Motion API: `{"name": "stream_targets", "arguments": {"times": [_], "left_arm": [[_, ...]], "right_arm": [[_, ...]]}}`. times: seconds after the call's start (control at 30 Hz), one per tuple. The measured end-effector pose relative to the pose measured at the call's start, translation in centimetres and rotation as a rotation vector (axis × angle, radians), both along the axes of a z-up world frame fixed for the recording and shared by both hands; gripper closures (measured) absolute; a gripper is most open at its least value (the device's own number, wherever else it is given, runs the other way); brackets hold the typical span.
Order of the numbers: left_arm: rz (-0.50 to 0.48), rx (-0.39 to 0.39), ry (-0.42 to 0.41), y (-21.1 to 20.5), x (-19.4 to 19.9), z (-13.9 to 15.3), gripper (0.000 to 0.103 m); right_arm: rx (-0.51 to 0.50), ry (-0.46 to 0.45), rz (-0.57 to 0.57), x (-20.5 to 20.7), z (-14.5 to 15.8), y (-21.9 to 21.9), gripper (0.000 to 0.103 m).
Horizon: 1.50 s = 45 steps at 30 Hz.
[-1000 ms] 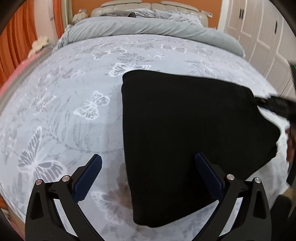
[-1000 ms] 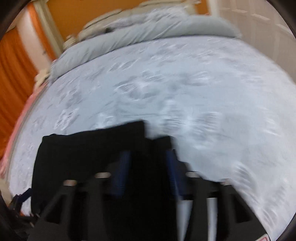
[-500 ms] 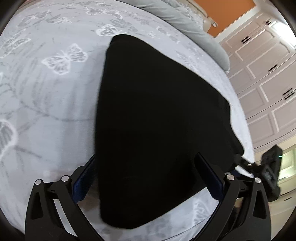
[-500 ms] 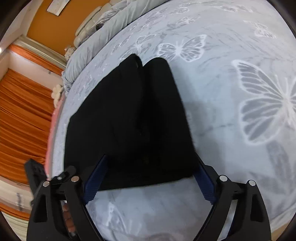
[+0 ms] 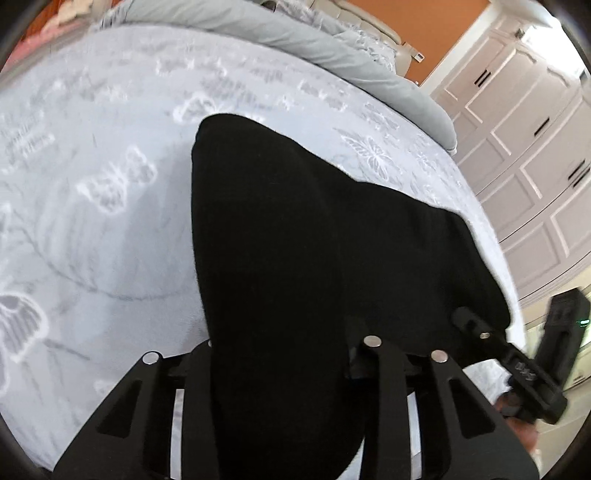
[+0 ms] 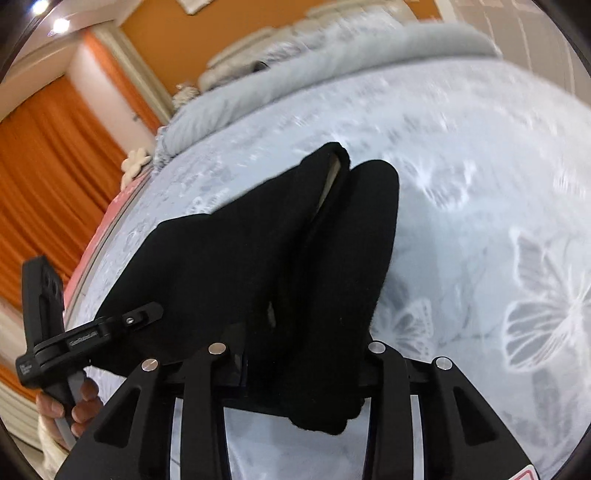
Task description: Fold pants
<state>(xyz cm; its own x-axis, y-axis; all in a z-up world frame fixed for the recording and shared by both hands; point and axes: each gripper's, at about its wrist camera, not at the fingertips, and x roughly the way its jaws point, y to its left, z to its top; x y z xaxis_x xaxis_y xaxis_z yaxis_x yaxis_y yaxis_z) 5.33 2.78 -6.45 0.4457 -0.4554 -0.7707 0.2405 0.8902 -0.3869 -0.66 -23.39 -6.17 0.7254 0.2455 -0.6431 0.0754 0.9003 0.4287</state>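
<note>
The black pants (image 5: 295, 229) lie folded on the butterfly-print bedspread (image 5: 92, 221); they also show in the right wrist view (image 6: 258, 251). My left gripper (image 5: 284, 354) is shut on the near left edge of the pants, its fingertips hidden under the cloth. My right gripper (image 6: 299, 354) is shut on the near right edge, with cloth bunched between its fingers and hanging over them. The right gripper's body (image 5: 532, 373) shows at the pants' right corner in the left wrist view. The left gripper's body (image 6: 74, 339) shows at the left corner in the right wrist view.
A grey duvet roll (image 5: 295, 33) and pillows lie across the head of the bed. White wardrobe doors (image 5: 528, 122) stand to the right. Orange curtains (image 6: 48, 166) hang to the left. The bed's edge (image 6: 99, 251) runs close to the pants on the left.
Both grippers went from open astride the pants' near edge to shut on it. The cloth is now bunched in both and the near edge is lifting.
</note>
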Motion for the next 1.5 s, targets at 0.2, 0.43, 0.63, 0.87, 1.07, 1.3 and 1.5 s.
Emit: {"name": "stream_targets", "arguments": {"times": [0.2, 0.43, 0.63, 0.87, 1.07, 1.3, 1.5], "left_arm": [[-0.015, 0.123, -0.064, -1.2, -2.6, 1.3, 0.073], [-0.037, 0.227, -0.112, -2.0, -5.8, 2.0, 0.072], [-0.033, 0.273, -0.133, -1.8, -8.4, 1.8, 0.072], [-0.028, 0.293, -0.141, -2.8, -10.0, 2.2, 0.072], [-0.024, 0.313, -0.163, -2.9, -11.4, 3.0, 0.072], [-0.029, 0.311, -0.216, -2.1, -12.5, 5.7, 0.073], [-0.024, 0.292, -0.287, -1.7, -12.6, 9.2, 0.073]], "right_arm": [[-0.009, 0.007, -0.003, -1.2, 0.4, 0.0, 0.07], [-0.018, 0.015, 0.007, -3.6, 0.2, -0.1, 0.07], [-0.03, 0.015, 0.015, -5.1, -0.2, 0.0, 0.07], [-0.042, -0.009, 0.019, -7.3, -0.4, 0.3, 0.07], [0.006, -0.042, 0.003, -9.0, -0.7, 0.1, 0.07], [0.053, -0.112, 0.021, -11.2, 1.7, 0.9, 0.07], [0.059, -0.169, 0.029, -11.3, 4.4, 1.0, 0.07]]}}
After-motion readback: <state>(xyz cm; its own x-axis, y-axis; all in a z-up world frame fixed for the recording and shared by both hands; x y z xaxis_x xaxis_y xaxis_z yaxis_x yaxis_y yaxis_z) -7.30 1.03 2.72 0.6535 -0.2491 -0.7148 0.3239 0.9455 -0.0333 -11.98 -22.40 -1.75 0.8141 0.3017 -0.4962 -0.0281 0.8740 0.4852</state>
